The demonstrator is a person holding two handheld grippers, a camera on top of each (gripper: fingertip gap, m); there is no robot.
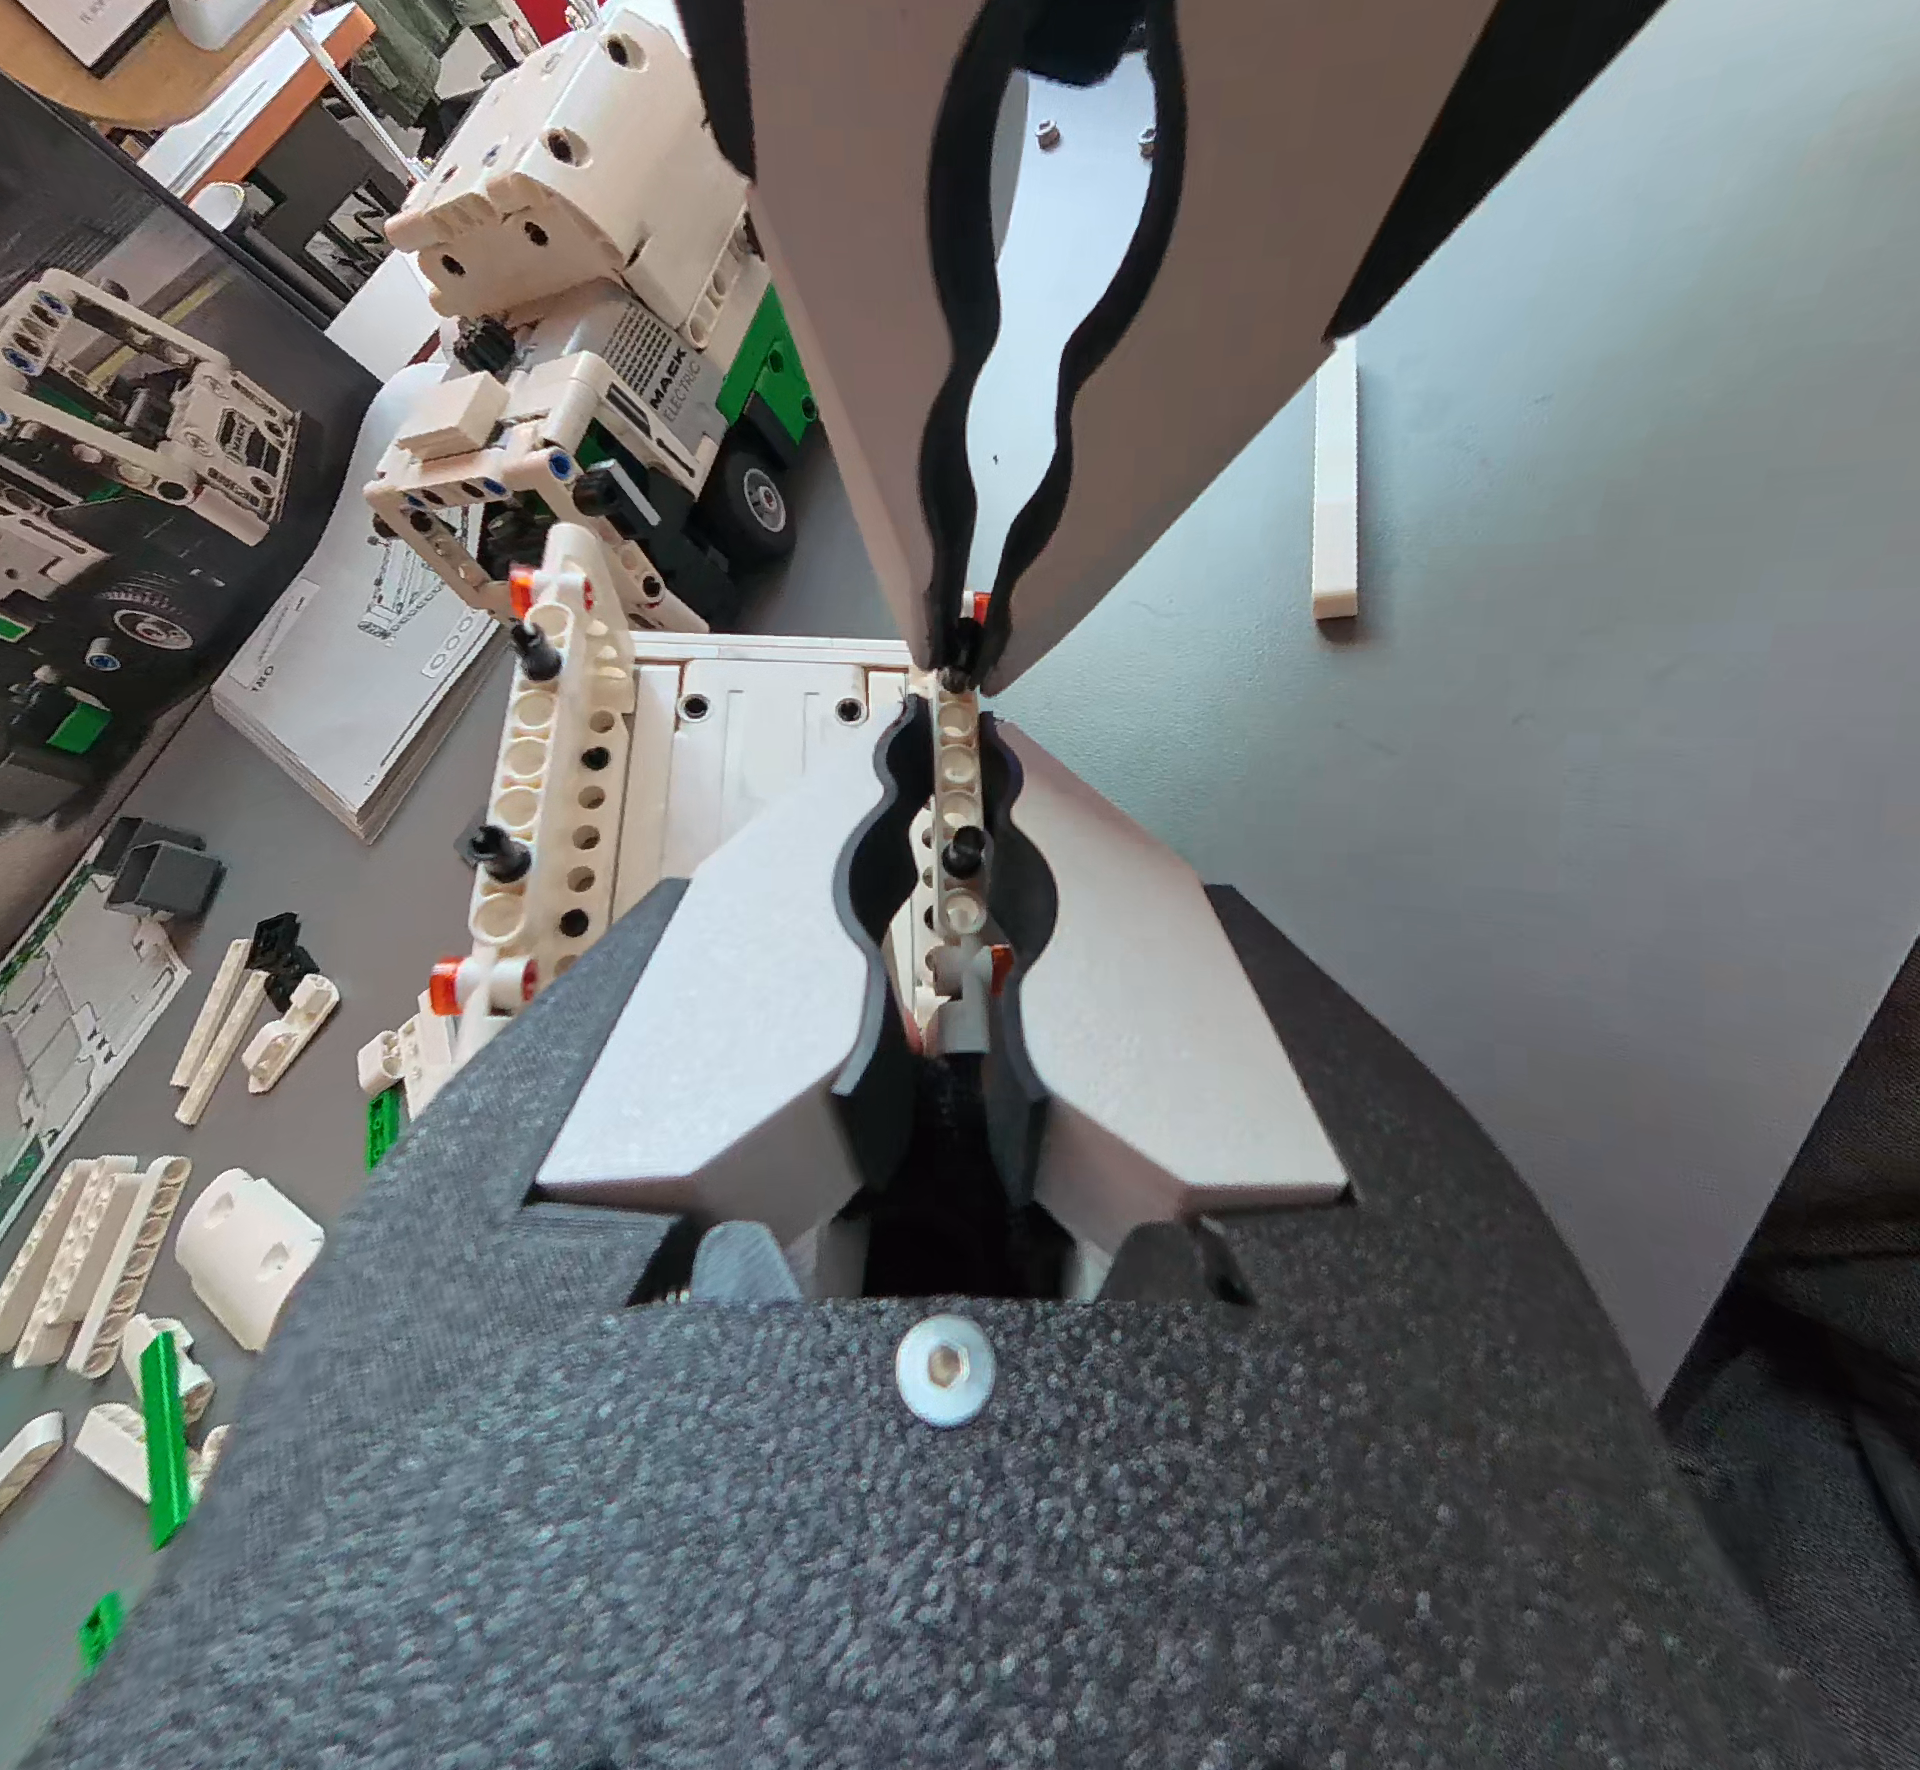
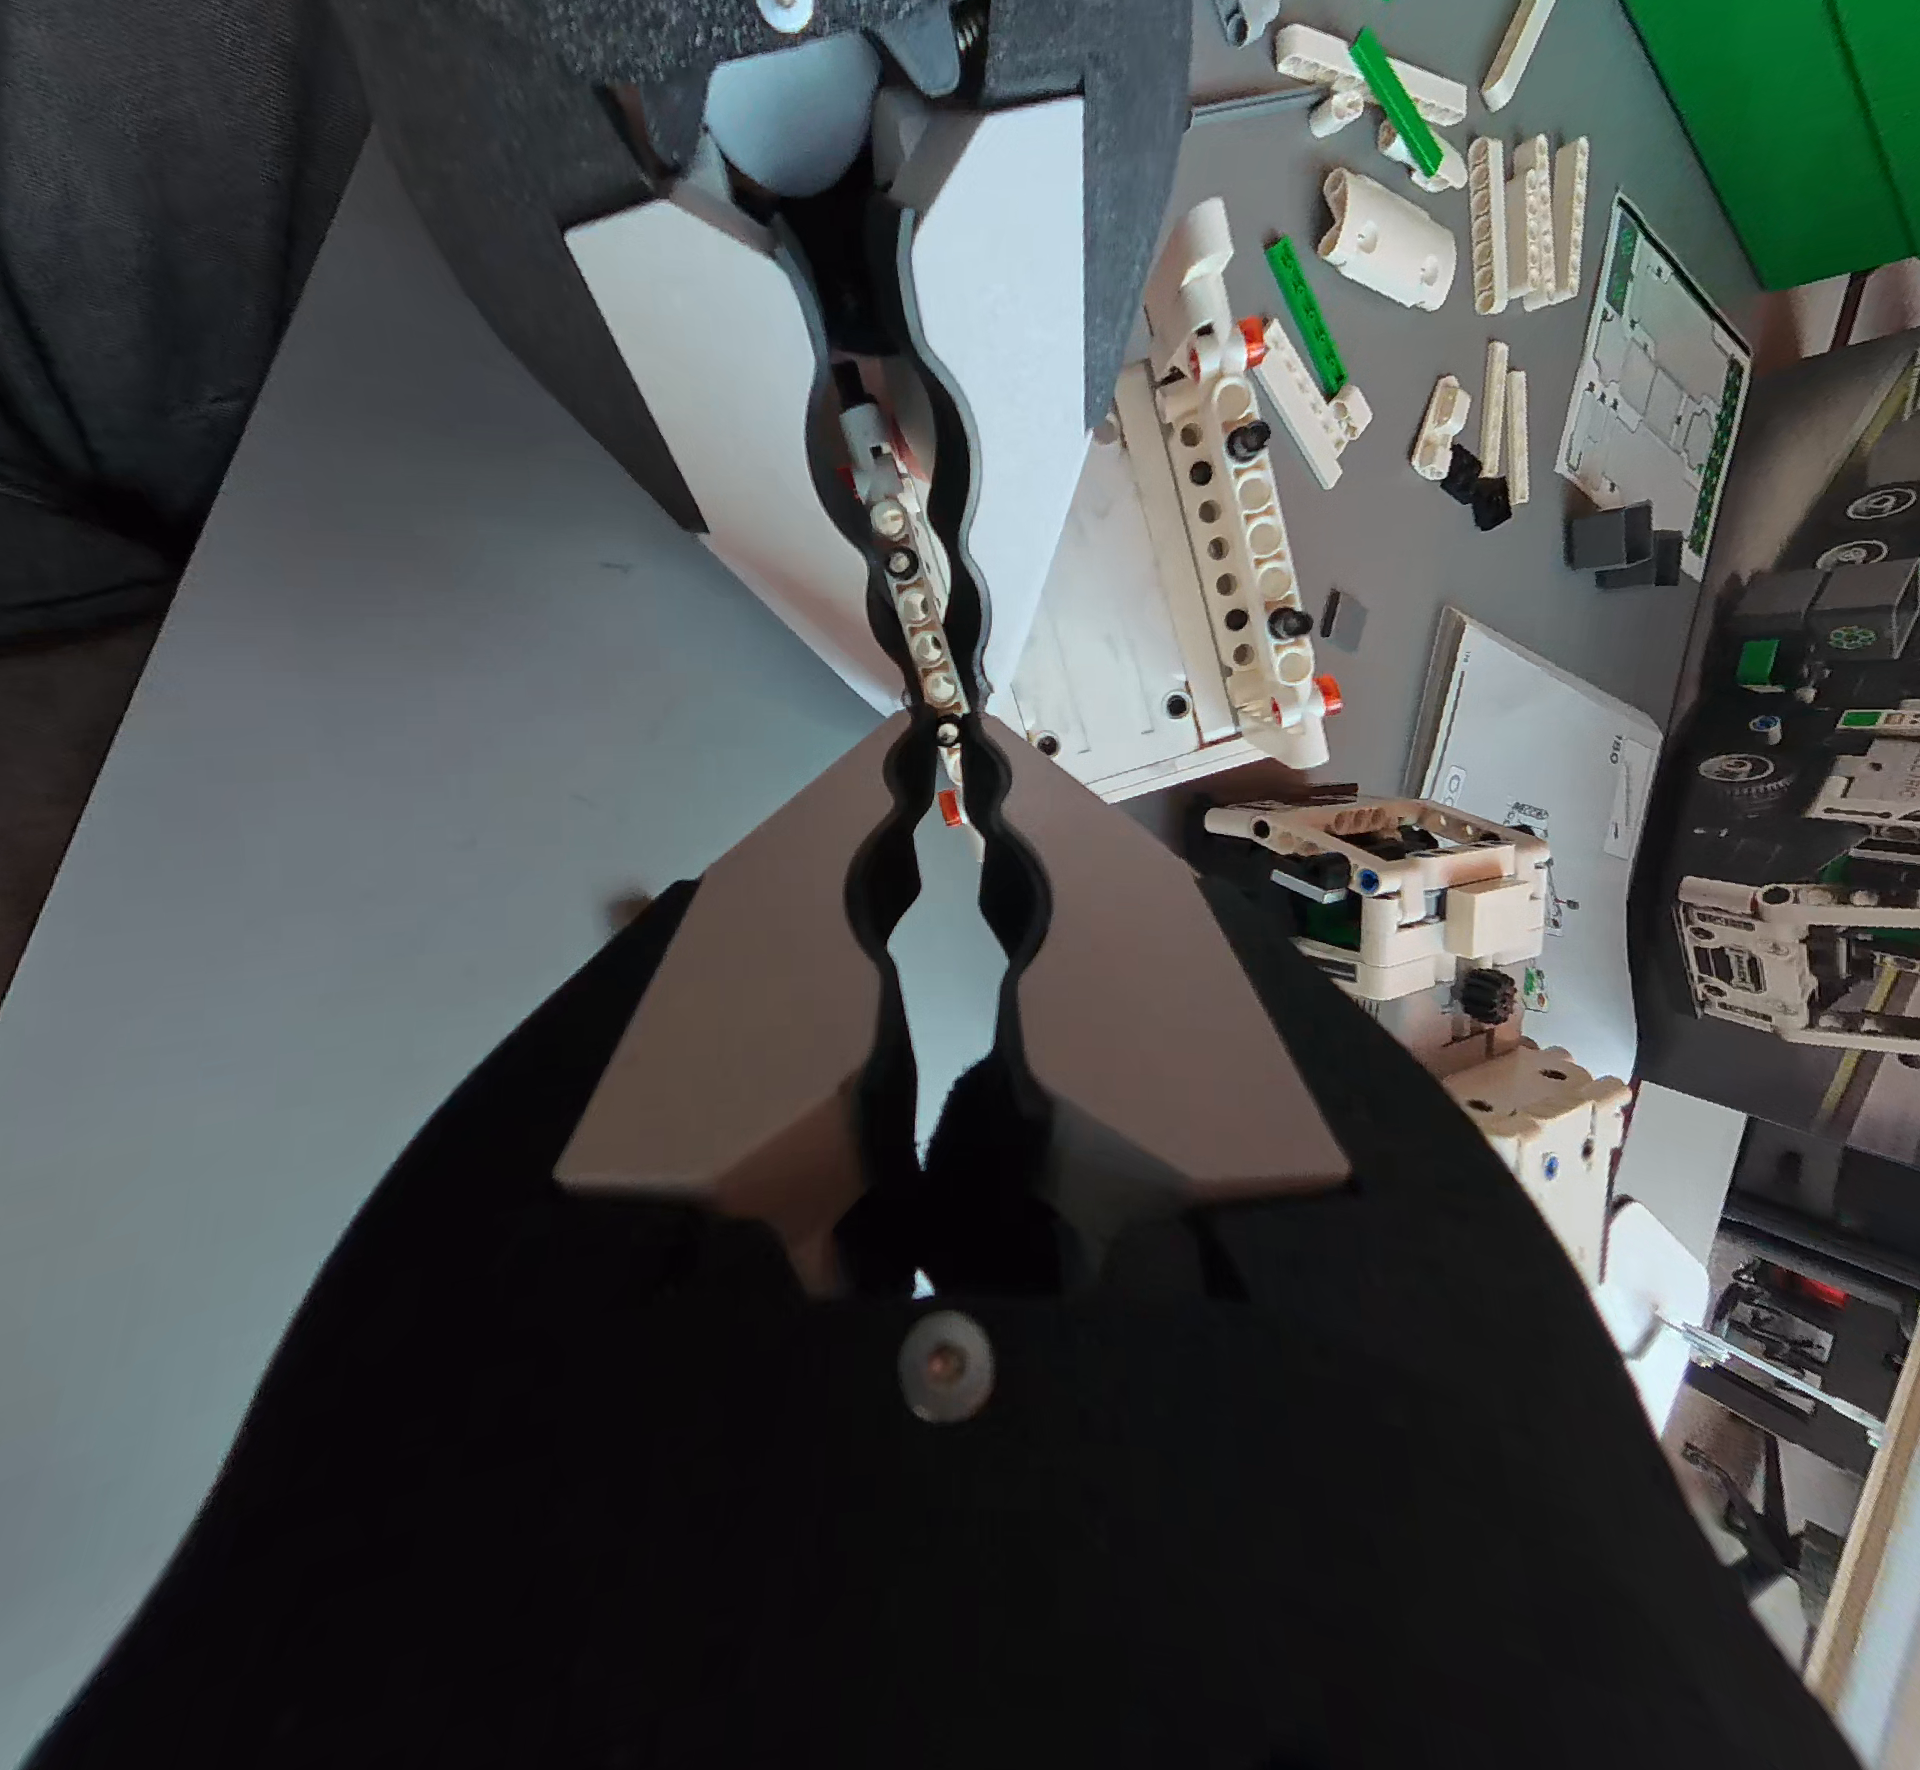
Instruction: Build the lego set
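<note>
The grey surface [image 1: 1558, 785] fills the right half of the left wrist view and is bare there but for one white bar [image 1: 1335, 484] at upper right; the crowded side is the left, with a printed box [image 1: 125, 473], an instruction booklet [image 1: 343, 681], a half-built white and green toy truck [image 1: 623, 349] and loose white and green pieces [image 1: 156, 1305] toward the lower left.

At the centre of the frame stands a white panel assembly [image 1: 769, 733] with two holed side beams. The left gripper [image 1: 961, 733] is pressed together on the nearer side beam [image 1: 958, 785], whose long axis runs straight up the frame, along the fingers. The other beam [image 1: 551, 785] stands free, just left of it.

The right gripper [image 2: 940, 733] comes in from the top of that view, tip to tip with the left one. It is pinching a small black pin [image 2: 945, 733] seated at the beam's far end, beside an orange stud [image 2: 948, 806]. Both grippers lie on one line with the beam; open room is on the bare side, away from the truck.
</note>
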